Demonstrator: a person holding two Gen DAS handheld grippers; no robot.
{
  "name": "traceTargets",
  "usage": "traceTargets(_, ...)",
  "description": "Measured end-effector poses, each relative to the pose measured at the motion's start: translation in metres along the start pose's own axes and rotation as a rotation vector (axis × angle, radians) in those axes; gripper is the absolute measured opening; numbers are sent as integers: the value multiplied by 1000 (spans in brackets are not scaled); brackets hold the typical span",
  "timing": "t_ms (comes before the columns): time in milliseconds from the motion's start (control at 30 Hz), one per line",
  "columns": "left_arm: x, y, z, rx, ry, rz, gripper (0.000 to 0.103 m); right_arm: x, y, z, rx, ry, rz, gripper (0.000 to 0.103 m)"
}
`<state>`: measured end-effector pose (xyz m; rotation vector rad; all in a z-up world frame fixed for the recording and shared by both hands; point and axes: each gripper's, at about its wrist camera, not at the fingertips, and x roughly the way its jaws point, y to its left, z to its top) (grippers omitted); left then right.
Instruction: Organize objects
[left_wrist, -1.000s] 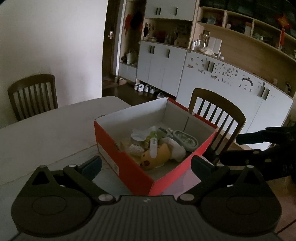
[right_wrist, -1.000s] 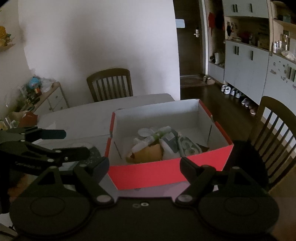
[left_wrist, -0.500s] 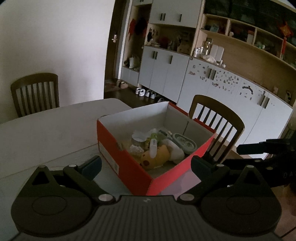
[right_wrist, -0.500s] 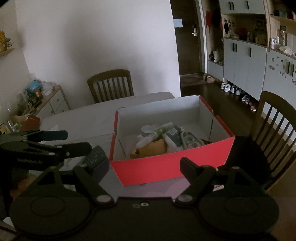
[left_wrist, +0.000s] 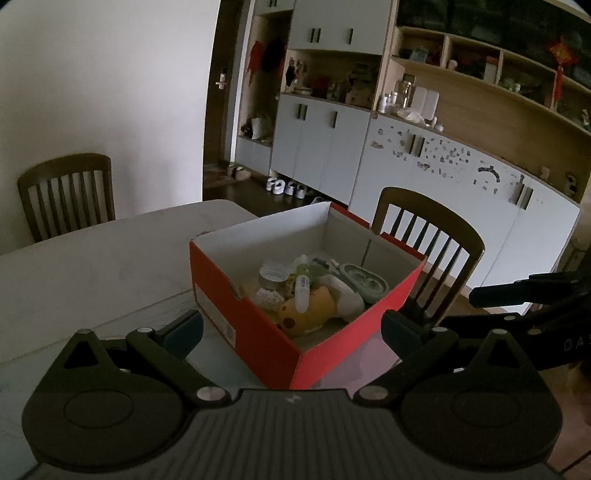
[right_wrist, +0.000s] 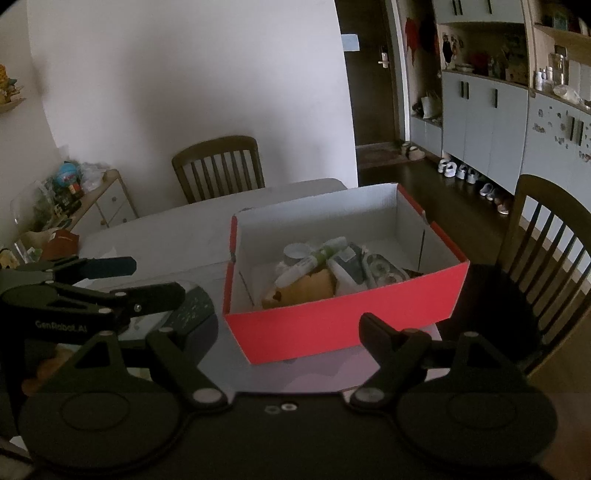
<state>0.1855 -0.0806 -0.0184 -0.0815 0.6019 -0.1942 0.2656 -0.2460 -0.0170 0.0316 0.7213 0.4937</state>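
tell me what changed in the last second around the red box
Nothing was picked up or let go. Both views tilted up slightly, so the red box sits lower in frame. The left hand-held gripper and right hand-held gripper stay open and empty, and the items in the box lie as before.

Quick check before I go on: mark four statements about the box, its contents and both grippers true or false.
1. The red box has its lid on. False: it is open-topped.
2. A yellow plush toy lies inside it. True.
3. The right gripper is shut on a white tube. False: it is open and empty; the white tube lies in the box.
4. The left gripper is open, holding nothing. True.
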Motion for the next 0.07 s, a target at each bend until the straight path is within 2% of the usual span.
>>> traceTargets(67, -1, 1, -1, 2, 0, -2, 103, 0, 2, 0, 3, 1, -1, 83)
